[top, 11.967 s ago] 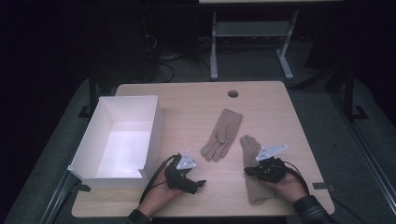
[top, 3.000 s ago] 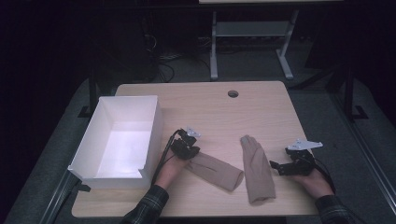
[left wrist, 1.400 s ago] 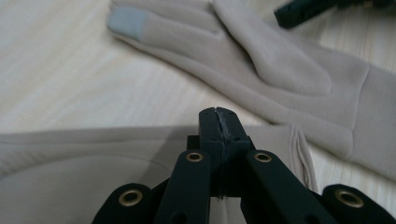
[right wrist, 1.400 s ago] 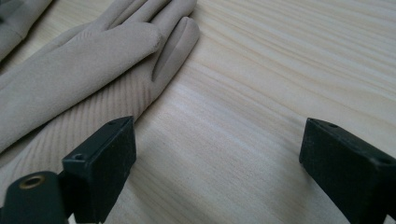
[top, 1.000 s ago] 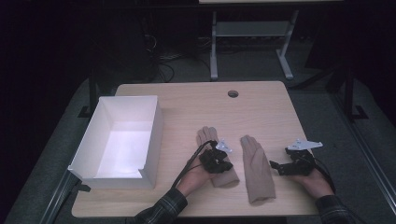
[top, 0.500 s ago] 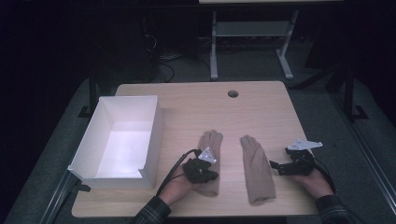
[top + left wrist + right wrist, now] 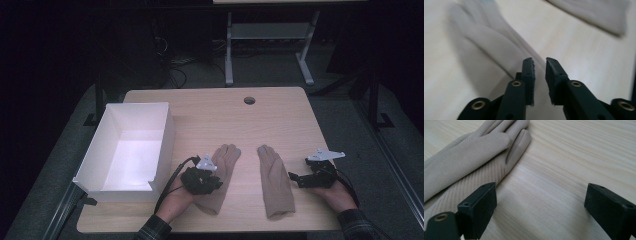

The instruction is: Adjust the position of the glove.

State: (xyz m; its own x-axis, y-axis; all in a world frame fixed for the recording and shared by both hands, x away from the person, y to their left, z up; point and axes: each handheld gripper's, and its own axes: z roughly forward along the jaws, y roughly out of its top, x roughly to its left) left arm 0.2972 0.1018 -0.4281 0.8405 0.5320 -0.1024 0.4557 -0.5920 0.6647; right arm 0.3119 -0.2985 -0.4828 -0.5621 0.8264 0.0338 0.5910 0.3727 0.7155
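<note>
Beige knit, ribbed at the cuffs and smooth over the fingers: two gloves lie flat on the pale wood worktop (image 7: 210,107), cuffs toward the person, fingertips pointing away. Taking the white box (image 7: 131,145) as the marker, the left glove (image 7: 220,175) lies just beside its near right corner, and the right glove (image 7: 272,180) a little farther out, apart from its mate. The left tongs (image 7: 204,181) sit over the left glove's cuff, jaws nearly together with a narrow slit between them; in the left gripper view I cannot tell whether any fabric is caught there. The right tongs (image 7: 300,180) rest beyond the right glove, farthest from the box, jaws wide apart and holding nothing.

My worry is that the left tongs pinch only the top layer. The soft knit would then bunch or slide, and the tidy pairing would skew. The box stands empty.
</note>
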